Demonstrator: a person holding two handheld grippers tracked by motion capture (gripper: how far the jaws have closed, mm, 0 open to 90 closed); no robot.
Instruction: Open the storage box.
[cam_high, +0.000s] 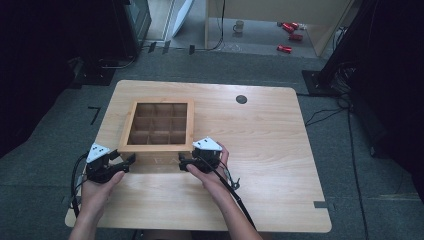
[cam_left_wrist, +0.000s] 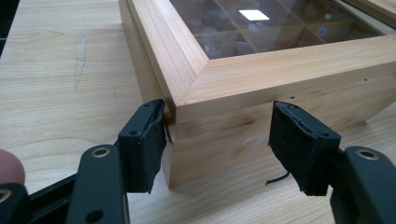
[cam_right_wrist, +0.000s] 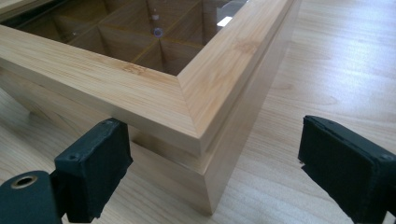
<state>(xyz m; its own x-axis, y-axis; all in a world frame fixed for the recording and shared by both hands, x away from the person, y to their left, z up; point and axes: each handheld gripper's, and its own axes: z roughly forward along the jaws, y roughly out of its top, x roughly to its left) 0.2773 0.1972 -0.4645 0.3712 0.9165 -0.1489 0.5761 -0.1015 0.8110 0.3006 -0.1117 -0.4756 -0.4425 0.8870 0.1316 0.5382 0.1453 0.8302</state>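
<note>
Grey carpet surrounds a light wooden desk with a round dark cable port near its far edge. On the desk's left half sits a square wooden box whose framed glass lid covers a three-by-three grid of compartments. The left gripper is at the box's near left corner, jaws open: in the left gripper view the left pad touches the corner edge just under the lid and the right pad stands just off the near wall. The right gripper is at the near right corner, jaws wide open on either side of that corner, touching nothing. No readable writing or brand appears on the box; faint pale marks on its near wall cannot be made out. Red objects and a mug lie on the far floor.
</note>
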